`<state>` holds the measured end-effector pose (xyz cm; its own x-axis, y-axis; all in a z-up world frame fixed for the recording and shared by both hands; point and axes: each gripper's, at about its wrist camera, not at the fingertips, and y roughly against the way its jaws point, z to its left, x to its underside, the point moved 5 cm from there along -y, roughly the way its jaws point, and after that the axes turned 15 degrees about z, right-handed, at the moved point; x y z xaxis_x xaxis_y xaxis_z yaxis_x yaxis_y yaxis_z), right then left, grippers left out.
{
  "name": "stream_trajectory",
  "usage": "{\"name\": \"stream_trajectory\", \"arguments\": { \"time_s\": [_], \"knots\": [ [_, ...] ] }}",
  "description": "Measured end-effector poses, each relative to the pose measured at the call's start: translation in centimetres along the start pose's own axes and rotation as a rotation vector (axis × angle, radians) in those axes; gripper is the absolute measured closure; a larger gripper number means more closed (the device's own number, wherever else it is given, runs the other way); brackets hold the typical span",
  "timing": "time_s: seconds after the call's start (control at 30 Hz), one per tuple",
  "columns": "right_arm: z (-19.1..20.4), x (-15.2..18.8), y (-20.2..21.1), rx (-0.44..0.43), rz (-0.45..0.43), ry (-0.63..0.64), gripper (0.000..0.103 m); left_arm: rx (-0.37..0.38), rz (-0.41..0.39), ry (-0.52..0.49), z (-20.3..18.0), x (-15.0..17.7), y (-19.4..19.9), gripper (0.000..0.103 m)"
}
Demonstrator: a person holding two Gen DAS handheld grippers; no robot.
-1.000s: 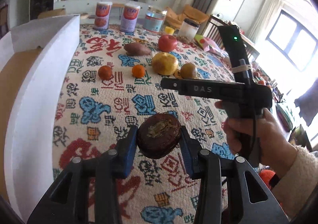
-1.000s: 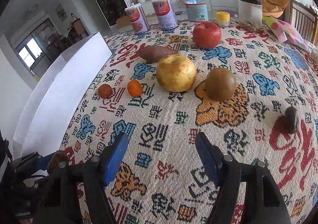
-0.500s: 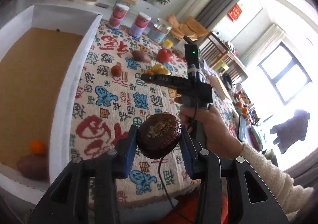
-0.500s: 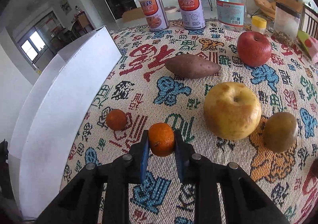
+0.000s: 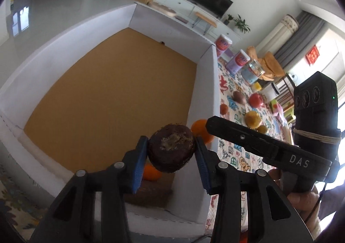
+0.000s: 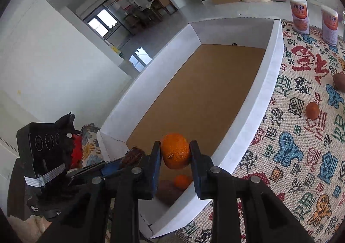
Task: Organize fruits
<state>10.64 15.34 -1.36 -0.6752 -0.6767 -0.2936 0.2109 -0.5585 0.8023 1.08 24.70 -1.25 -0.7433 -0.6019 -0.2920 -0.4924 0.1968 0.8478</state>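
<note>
My left gripper (image 5: 171, 154) is shut on a dark brown round fruit (image 5: 171, 150) and holds it above the near corner of the white box (image 5: 64, 33) with a brown floor. My right gripper (image 6: 175, 155) is shut on a small orange (image 6: 175, 153) above the same corner; it shows beside the left gripper in the left wrist view (image 5: 201, 132). In the box lie another orange (image 6: 182, 181) and a brownish sweet potato (image 6: 167, 194).
On the patterned tablecloth (image 6: 301, 146) right of the box lie a small orange (image 6: 312, 110), a sweet potato (image 5: 239, 96), a red apple (image 5: 256, 100), a yellow apple (image 5: 252, 119) and a brown fruit (image 5: 262, 129). Cans (image 6: 298, 15) and a jar (image 5: 251, 72) stand at the far edge.
Both grippers have swung left from over the tablecloth to above the box's near corner, each still holding its fruit. The right gripper lifted the orange off the cloth.
</note>
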Motion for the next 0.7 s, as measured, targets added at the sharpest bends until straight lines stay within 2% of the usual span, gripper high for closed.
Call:
{"name": "stream_trajectory", "arguments": {
  "time_s": [0.03, 0.07, 0.13, 0.2, 0.27, 0.3, 0.37, 0.4, 0.47, 0.5, 0.57, 0.6, 0.7],
  "knots": [
    [-0.1, -0.1, -0.6, 0.011, 0.005, -0.010, 0.053, 0.012, -0.014, 0.008, -0.1, -0.2, 0.2, 0.044],
    [-0.2, 0.0, -0.6, 0.013, -0.008, -0.025, 0.046, 0.021, -0.030, 0.008, -0.4, -0.4, 0.5, 0.039],
    [-0.6, 0.4, 1.4, 0.016, -0.077, -0.031, 0.042, 0.012, -0.072, -0.017, -1.7, -0.7, 1.2, 0.020],
    [-1.2, 1.2, 4.9, 0.064, -0.157, -0.016, 0.029, 0.007, -0.103, -0.082, -3.9, -0.3, 1.6, 0.019],
    [-2.3, 2.5, 8.5, 0.146, -0.239, -0.005, 0.006, 0.024, -0.103, -0.168, -6.8, 0.4, 1.1, 0.018],
    [-3.5, 3.6, 10.1, 0.196, -0.277, -0.020, 0.000, 0.037, -0.094, -0.214, -8.6, 1.1, 0.5, 0.017],
    [-7.4, 6.8, 12.1, 0.279, -0.333, -0.104, 0.000, 0.073, -0.052, -0.327, -12.4, 3.4, -1.4, 0.014],
    [-10.2, 9.0, 12.4, 0.308, -0.339, -0.171, 0.000, 0.091, -0.007, -0.392, -14.5, 4.8, -2.9, 0.014],
    [-16.6, 13.8, 12.4, 0.396, -0.335, -0.322, 0.000, 0.109, 0.088, -0.485, -18.0, 7.2, -6.3, 0.014],
    [-19.9, 16.5, 12.2, 0.476, -0.315, -0.406, 0.000, 0.105, 0.105, -0.521, -19.6, 8.2, -7.8, 0.014],
    [-24.6, 21.1, 12.4, 0.630, -0.269, -0.530, 0.000, 0.068, 0.089, -0.572, -22.1, 9.2, -10.7, 0.014],
    [-26.2, 22.8, 12.8, 0.676, -0.255, -0.570, 0.000, 0.043, 0.068, -0.588, -23.1, 9.4, -11.7, 0.014],
    [-28.3, 24.6, 15.1, 0.767, -0.269, -0.600, 0.000, -0.034, 0.024, -0.590, -24.6, 8.3, -15.4, 0.014]
  ]
}}
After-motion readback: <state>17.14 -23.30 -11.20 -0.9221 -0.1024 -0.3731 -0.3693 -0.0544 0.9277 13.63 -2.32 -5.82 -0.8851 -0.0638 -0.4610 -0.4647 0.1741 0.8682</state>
